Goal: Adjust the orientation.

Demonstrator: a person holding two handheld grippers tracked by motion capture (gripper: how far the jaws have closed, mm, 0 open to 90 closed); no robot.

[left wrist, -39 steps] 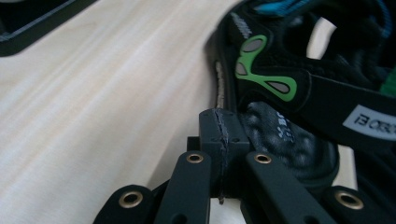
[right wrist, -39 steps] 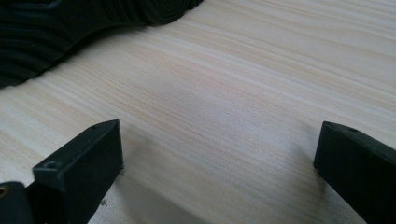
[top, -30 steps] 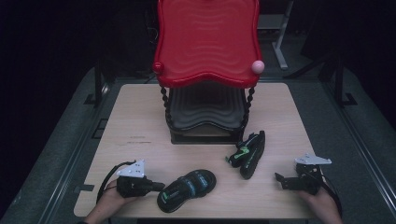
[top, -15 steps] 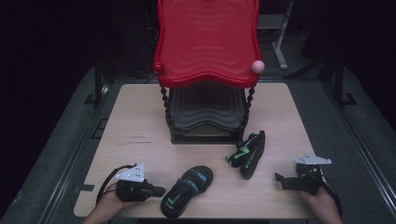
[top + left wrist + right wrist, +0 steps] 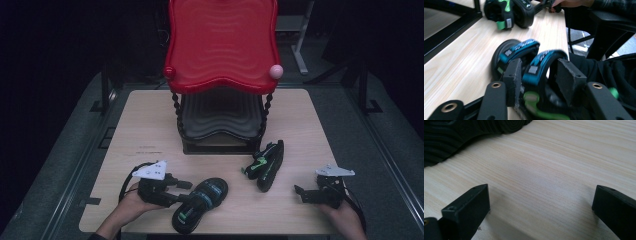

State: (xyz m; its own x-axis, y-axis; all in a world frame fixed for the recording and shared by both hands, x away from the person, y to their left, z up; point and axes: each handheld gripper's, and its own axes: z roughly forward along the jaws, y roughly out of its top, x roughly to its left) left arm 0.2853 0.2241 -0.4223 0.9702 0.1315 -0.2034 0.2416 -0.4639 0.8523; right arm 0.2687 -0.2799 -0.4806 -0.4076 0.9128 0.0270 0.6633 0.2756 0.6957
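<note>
At the near left of the wooden table point(image 5: 150, 125) the left gripper point(image 5: 184, 190) lies low in the person's left hand point(image 5: 131, 204), its tips pointing right at the heel end of a black sandal with blue straps point(image 5: 200, 204). In the left gripper view that sandal point(image 5: 524, 53) sits between the two black jaws; the jaws have just been opening, the left pad lies against the side of the rear blue strap, a gap shows beside the right pad, and so the claw stands partly open with the strap between its pads but not squeezed. Small grey patches sit on the blue straps and a green tab shows at the heel; whatever print is on them is too blurred to read. The second sandal, black with green straps point(image 5: 265, 162), lies on its edge to the right of centre, near the foot of the stand, well apart from the first; in the left gripper view it appears at the far end of the table point(image 5: 509, 12) with a green strap tag, its writing unreadable. At the near right the right gripper point(image 5: 301, 193) rests in the right hand point(image 5: 345, 217), pointing left, its jaws wide apart over bare wood and holding nothing. A two-tier stand rises at the far middle, with a red wavy tray point(image 5: 222, 45) on top and a black tray point(image 5: 220, 117) below.
</note>
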